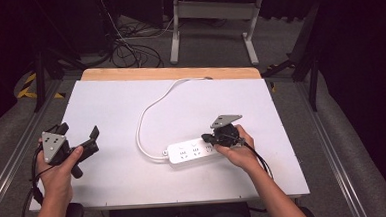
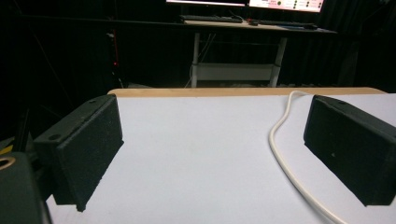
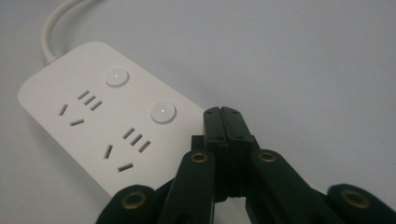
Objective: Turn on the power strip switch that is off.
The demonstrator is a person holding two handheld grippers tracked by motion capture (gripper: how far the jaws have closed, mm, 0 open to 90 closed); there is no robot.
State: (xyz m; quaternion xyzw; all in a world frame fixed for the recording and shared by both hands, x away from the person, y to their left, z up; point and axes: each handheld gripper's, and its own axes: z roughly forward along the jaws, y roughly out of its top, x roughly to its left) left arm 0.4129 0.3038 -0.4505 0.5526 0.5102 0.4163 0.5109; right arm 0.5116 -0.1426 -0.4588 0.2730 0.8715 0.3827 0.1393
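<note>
On the white table [image 1: 105, 103], the left tongs [image 1: 77, 137] rest idle with jaws apart. Right of centre lies a white power strip [image 1: 193, 151]. The right tongs [image 1: 208, 137], pressed together, hover over its end, probably to press a switch button [image 3: 163, 112].

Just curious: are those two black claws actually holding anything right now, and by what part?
Nothing. The right gripper is shut empty over the power strip; the left gripper is open over the table.
</note>
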